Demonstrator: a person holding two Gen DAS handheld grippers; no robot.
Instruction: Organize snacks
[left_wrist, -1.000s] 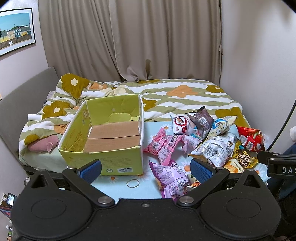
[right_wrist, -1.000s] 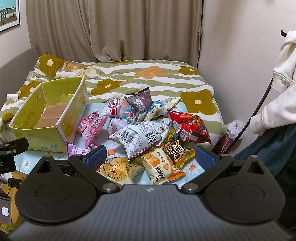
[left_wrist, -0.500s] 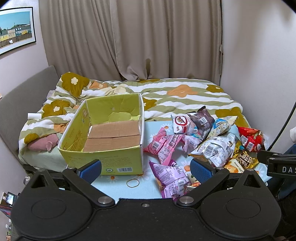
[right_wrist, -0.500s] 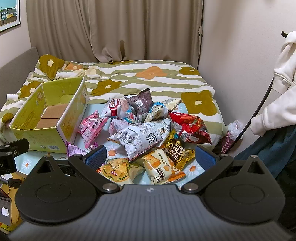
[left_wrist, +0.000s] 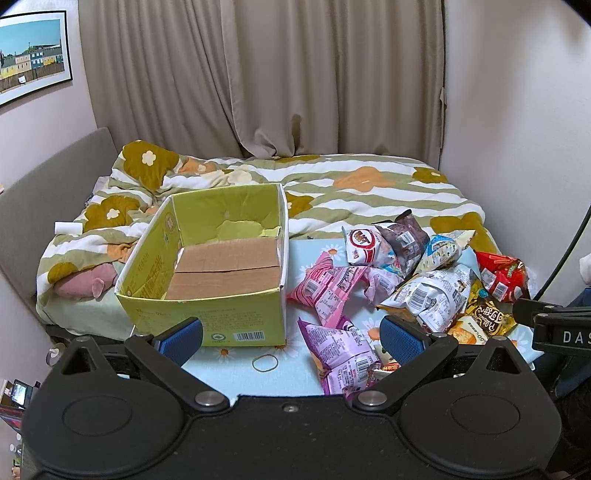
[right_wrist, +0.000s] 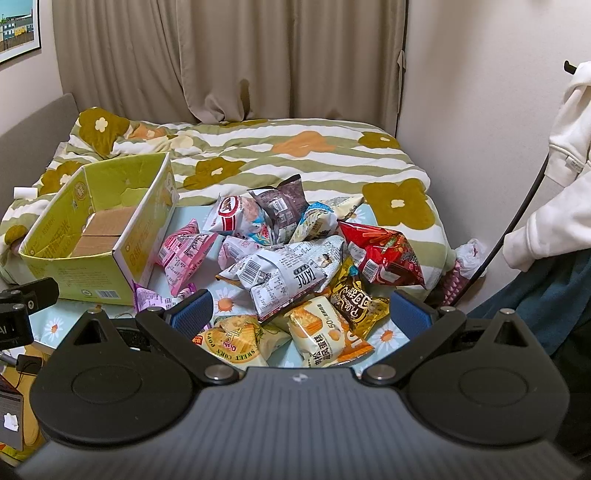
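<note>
I am standing at the foot of the bed (left_wrist: 369, 192), holding both claws above the blue flowered surface (left_wrist: 236, 373), and nothing is packed yet: the green cardboard box (left_wrist: 207, 321) is sitting empty on the left of the surface, and the pile of snack bags (right_wrist: 291, 258) is lying loose to its right. My left claw (left_wrist: 291, 334) is hovering with its jaws spread wide and nothing between them, and my right claw (right_wrist: 301, 312) is doing the same over the near edge of the pile. The biggest risk, I judge, is the box itself: it is light and open, so a bag pushed against its wall may be sliding it towards the bed rather than dropping in. Next is the pile: the bags are leaning on one another, so pulling the big white bag (right_wrist: 284, 273) from the middle is likely to be dragging the red bag (right_wrist: 384, 254) or the gold bag (right_wrist: 354, 302) off the right edge. The puffed bags are slippery and full of air, so a pinch on the belly may be squeezing out or crushing what is inside; I am thinking a crimped seam is safer. The purple bag (left_wrist: 340, 354) is lying right under my left claw, near the edge. Smallest, the rubber band (left_wrist: 265, 363) beside it could be catching on a fingertip.
</note>
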